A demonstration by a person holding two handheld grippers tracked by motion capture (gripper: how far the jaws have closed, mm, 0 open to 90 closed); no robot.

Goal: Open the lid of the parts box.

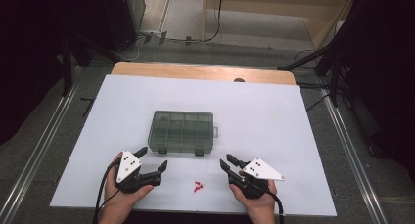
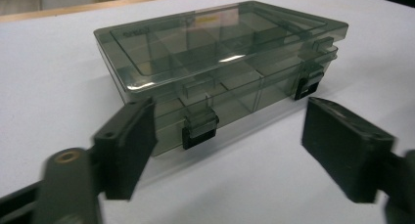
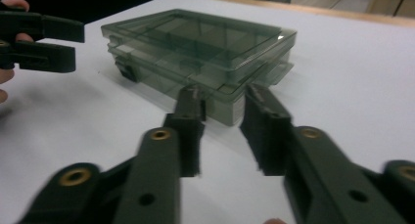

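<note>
A smoky transparent compartment box lies shut in the middle of the white sheet, its two dark latches facing me. My left gripper sits just in front of the box's left front corner, jaws wide apart with nothing between them. My right gripper is off the box's right front corner. Its jaws stand a narrow gap apart and point at the near corner, gripping nothing. The left gripper also appears at the far left of the right gripper view. Small red pieces lie between my hands.
The white sheet covers a wooden table whose far edge shows beyond it. Metal rails run along both sides of the table, and dark stands with cables stand on the floor behind.
</note>
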